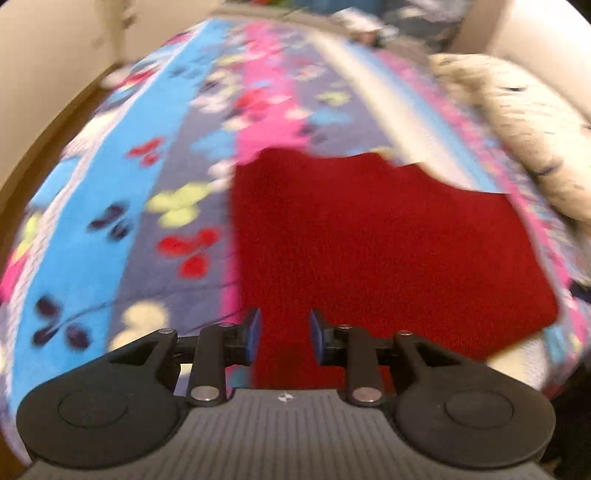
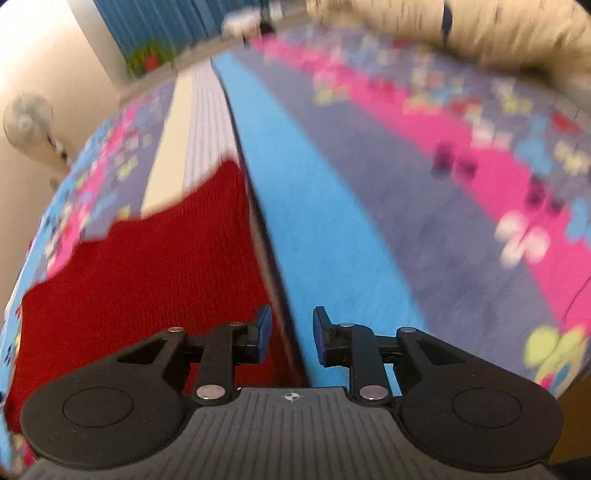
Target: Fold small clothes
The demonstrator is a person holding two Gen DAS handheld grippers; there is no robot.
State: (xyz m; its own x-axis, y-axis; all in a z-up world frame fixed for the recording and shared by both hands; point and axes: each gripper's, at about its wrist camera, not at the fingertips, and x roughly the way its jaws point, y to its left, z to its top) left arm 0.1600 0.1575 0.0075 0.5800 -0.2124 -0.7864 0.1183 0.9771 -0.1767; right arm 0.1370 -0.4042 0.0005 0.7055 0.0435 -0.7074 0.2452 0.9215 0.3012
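A red knitted garment (image 1: 388,251) lies flat on a bed covered by a butterfly-print blanket (image 1: 155,155) striped in blue, grey-violet, pink and white. In the left wrist view its left edge runs fairly straight away from the camera, its far edge is stepped and uneven, and its right corner ends close to the blanket's pink border, so its long axis seems to run along the blanket stripes, though blur and lens curve make this uncertain. The left gripper (image 1: 284,338) hovers over the garment's near edge with its blue pads a narrow gap apart and nothing between them; red knit shows through the gap. The right gripper (image 2: 291,338) hangs at the garment's (image 2: 140,280) right edge, where a dark fold line of the blanket (image 2: 369,184) runs beside it; its pads stand likewise narrowly apart and hold nothing. Open blanket stretches wide to the left of the garment in the left view and to the right of it in the right view. A cream speckled pillow (image 1: 517,125) lies along the far right of the bed, well apart from the garment. Beyond the bed stand a white fan (image 2: 27,120), a blue curtain (image 2: 155,22) and a small green plant (image 2: 147,57). Nothing lies on the garment.
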